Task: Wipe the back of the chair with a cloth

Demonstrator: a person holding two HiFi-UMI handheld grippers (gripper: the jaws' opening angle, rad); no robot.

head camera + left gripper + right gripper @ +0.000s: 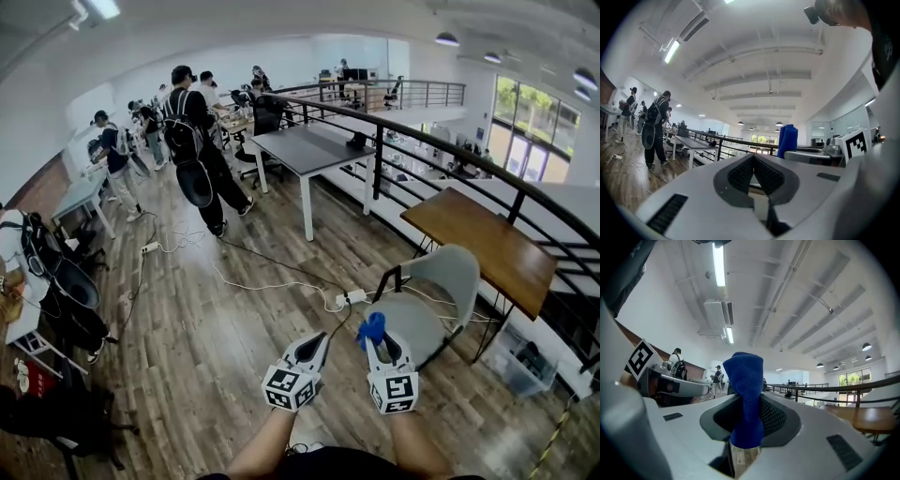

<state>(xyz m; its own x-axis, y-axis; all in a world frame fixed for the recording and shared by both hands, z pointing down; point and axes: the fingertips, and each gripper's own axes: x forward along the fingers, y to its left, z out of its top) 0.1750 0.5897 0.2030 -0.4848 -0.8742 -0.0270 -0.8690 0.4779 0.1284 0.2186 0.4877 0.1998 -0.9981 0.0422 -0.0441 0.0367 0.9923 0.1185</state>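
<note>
The right hand-held gripper [375, 345] pinches a rolled blue cloth [372, 328], which stands upright between its jaws. The grey plastic chair [448, 277] sits just ahead and to the right, with its back rising on the far side, nearer this hand. The left hand-held gripper [317, 347] is pressed together with nothing in it.

Just ahead of the right claw [375, 342] stood the grey chair [441, 291], the wooden table [483, 246] and railing [450, 164] closing the space beyond; ahead of the left claw [317, 342] a power strip [353, 297] and cables [267, 284] crossed the floor [187, 356]. Leftward the boards lay open.
</note>
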